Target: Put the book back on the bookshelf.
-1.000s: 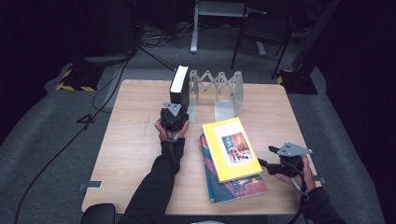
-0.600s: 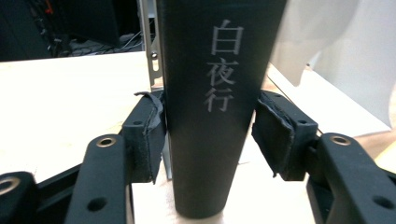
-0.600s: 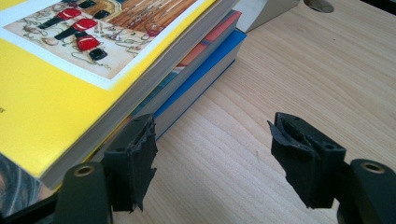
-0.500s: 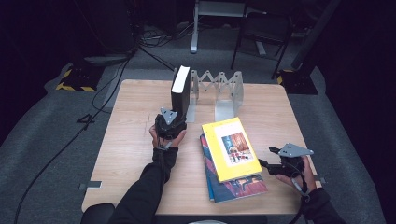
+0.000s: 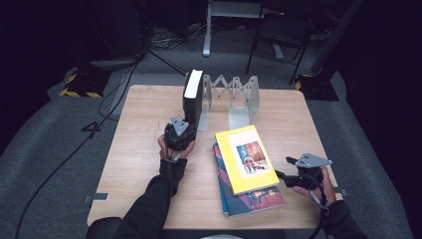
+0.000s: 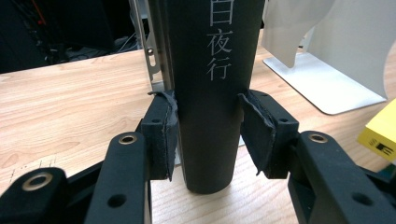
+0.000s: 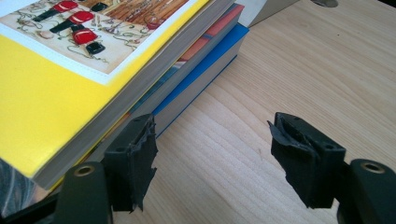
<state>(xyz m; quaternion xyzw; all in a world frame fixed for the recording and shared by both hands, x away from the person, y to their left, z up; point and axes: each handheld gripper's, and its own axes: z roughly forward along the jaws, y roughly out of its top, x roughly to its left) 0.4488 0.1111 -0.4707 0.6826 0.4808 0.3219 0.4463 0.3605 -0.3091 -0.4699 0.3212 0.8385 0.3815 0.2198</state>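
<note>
A thick black book [image 5: 193, 97] stands upright at the left end of a metal folding book rack [image 5: 239, 94]. My left gripper [image 5: 182, 125] is right in front of it. In the left gripper view the book's spine [image 6: 210, 93], with pale characters, sits between the pads [image 6: 161, 135], and a thin gap shows, so the gripper is open. A yellow book [image 5: 246, 157] lies on a blue-edged book [image 5: 254, 199] at front right. My right gripper [image 5: 284, 174] rests open just right of that stack, beside the yellow book [image 7: 56, 84] and the blue one [image 7: 205, 70], with nothing between its fingers [image 7: 212, 140].
The wooden table [image 5: 144, 149] is bare on its left half and near the right edge. White rack dividers [image 6: 322, 70] stand right of the black book. A corner of the yellow book [image 6: 380, 130] shows at the right of the left gripper view. Cables and a chair are on the floor beyond.
My left gripper has drawn back a little toward the person while the black book stays standing at the rack. The right gripper has not moved.
</note>
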